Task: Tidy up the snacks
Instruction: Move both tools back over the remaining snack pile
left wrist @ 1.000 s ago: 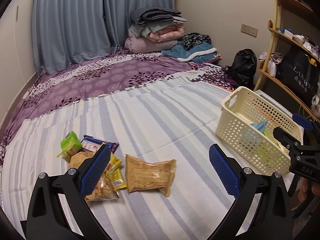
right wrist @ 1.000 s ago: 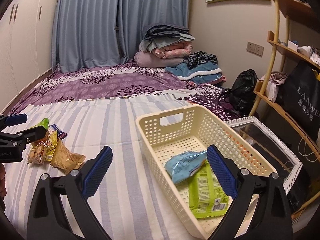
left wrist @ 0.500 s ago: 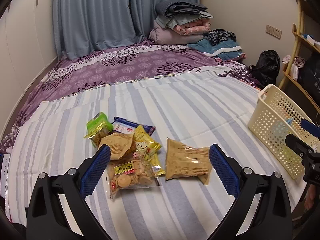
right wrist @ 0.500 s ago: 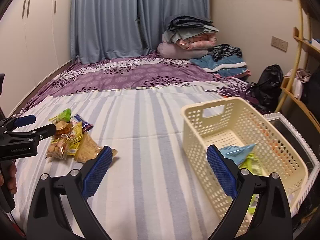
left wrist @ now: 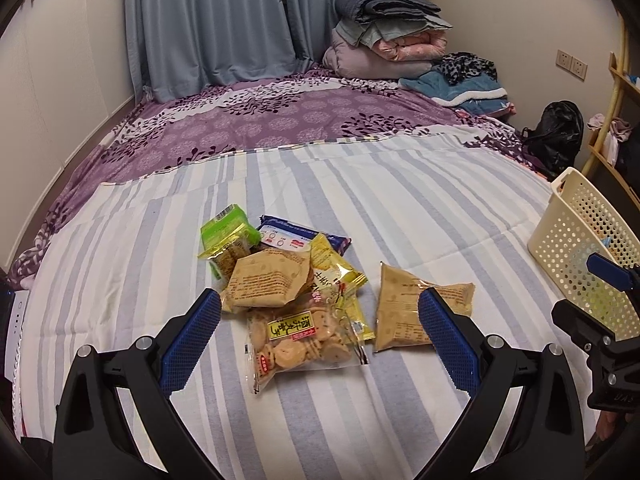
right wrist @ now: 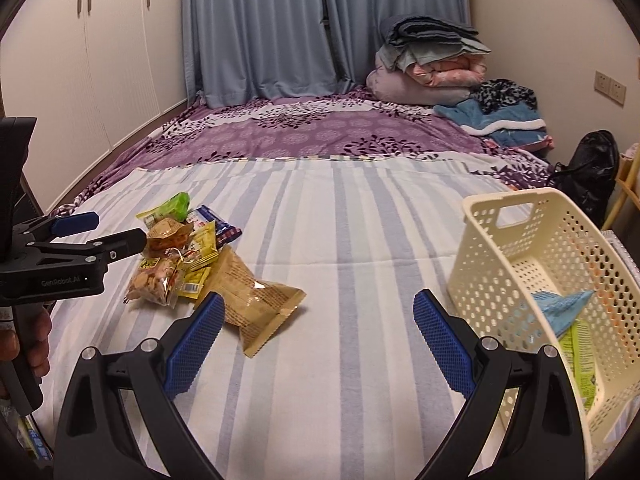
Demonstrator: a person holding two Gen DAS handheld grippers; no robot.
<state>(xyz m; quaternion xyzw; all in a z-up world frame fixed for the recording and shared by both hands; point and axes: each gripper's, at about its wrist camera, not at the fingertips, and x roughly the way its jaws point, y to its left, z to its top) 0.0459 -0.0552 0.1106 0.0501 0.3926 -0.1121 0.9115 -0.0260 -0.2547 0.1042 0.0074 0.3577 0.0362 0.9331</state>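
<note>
Left gripper (left wrist: 320, 334) and right gripper (right wrist: 318, 330) both wide, empty. Clear crinkly cookie bag (left wrist: 300, 340) sits well left of cream perforated plastic basket (right wrist: 532, 276). Pinch bag's middle w/ left gripper, avoid neighbours.

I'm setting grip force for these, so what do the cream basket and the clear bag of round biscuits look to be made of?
The basket looks like rigid moulded plastic, matte cream: even rows of punched holes and a cut-out handle. The biscuit bag looks like thin glossy clear film, probably plastic: the biscuits show through, and it wrinkles and catches glare. It would likely crush easily.
</note>
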